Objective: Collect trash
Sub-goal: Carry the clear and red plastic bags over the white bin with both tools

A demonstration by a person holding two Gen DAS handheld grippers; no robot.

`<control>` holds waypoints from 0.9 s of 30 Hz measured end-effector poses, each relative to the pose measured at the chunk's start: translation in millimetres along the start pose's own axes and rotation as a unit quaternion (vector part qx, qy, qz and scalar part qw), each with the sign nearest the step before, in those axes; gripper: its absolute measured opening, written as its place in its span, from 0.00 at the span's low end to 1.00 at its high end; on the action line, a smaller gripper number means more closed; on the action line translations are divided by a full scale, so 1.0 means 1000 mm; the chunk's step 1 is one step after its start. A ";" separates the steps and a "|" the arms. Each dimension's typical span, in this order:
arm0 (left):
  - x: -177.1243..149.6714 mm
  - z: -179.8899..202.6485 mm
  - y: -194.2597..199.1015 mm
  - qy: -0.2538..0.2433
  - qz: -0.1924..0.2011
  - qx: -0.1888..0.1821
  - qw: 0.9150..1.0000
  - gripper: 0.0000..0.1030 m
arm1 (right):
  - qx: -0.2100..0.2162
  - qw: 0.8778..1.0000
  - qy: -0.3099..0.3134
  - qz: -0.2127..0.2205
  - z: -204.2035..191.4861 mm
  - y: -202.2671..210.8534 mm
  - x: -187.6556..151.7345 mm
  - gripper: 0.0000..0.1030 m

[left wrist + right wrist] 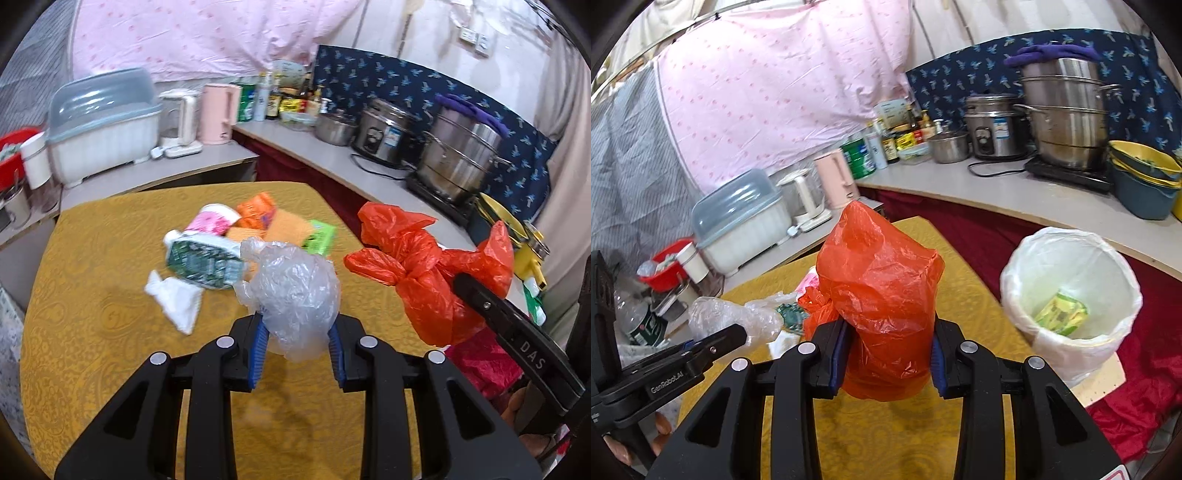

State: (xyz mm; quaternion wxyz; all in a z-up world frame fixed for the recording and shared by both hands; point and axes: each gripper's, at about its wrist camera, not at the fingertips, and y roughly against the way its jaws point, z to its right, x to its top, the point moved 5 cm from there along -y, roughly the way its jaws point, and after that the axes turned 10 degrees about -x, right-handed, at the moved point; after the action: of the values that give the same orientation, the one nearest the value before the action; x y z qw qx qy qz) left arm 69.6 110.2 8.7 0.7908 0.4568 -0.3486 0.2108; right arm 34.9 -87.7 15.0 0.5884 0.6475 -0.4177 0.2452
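My left gripper [298,334] is shut on a crumpled clear plastic bag [291,291] and holds it above the yellow table [92,295]. My right gripper [888,354] is shut on a crumpled orange plastic bag [879,295], which also shows in the left wrist view [424,266]. More trash lies on the table: a green-printed packet [201,262], a white tissue [175,299], a pink-and-white wrapper [214,221], orange wrappers [258,214] and a green box [319,236]. A white-lined trash bin [1071,291] stands right of the table with a yellow-green packet [1060,314] inside.
A counter [332,158] behind the table carries a dish box [103,125], kettles [218,114], bottles, a rice cooker [384,133] and a steel steamer pot [461,155]. Red cloth [1145,387] lies on the floor around the bin.
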 end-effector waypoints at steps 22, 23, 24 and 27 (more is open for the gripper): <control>0.005 0.180 -0.087 -0.115 -0.039 -0.110 0.986 0.27 | -0.121 0.988 -0.093 0.040 0.181 0.020 0.025 0.34; 0.005 0.186 -0.093 -0.118 -0.042 -0.114 0.986 0.27 | -0.124 0.987 -0.095 0.039 0.186 0.019 0.025 0.34; 0.006 0.192 -0.098 -0.121 -0.045 -0.118 0.985 0.27 | -0.126 0.987 -0.096 0.037 0.191 0.017 0.024 0.34; 0.007 0.205 -0.113 -0.131 -0.052 -0.124 0.982 0.27 | -0.135 0.985 -0.104 0.034 0.208 0.008 0.026 0.34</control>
State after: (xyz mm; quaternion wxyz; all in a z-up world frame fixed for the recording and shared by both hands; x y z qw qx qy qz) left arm 73.8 -123.9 18.7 0.7987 0.3958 -0.4487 0.0630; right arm 5.6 -295.4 1.2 0.6149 0.5697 -0.5277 0.1375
